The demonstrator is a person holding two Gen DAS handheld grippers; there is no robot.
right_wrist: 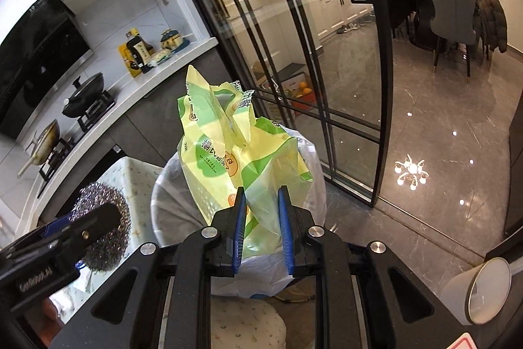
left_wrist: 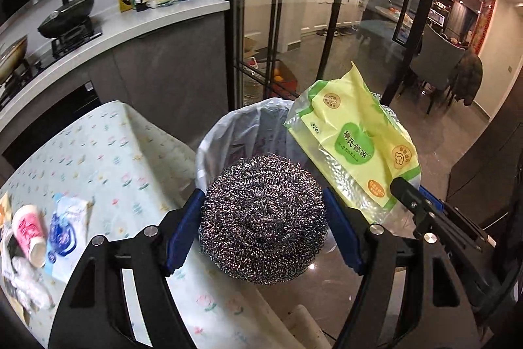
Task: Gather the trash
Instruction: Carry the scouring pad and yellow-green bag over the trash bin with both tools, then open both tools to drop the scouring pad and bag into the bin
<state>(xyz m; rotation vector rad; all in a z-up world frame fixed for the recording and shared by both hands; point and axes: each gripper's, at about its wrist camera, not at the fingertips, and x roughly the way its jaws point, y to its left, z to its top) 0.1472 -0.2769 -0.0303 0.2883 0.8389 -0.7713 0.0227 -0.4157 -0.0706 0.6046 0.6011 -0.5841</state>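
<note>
My left gripper is shut on a round steel wool scourer and holds it just in front of the trash bin, which is lined with a clear bag. The scourer also shows in the right wrist view at lower left. My right gripper is shut on a crumpled yellow-green plastic package and holds it over the bin's rim. The package shows in the left wrist view over the bin's right side.
A table with a flowered cloth is at the left, bearing a paper cup, a blue-white wrapper and other scraps. A kitchen counter with pans is behind. Glass sliding doors stand behind the bin. A white container stands on the floor at right.
</note>
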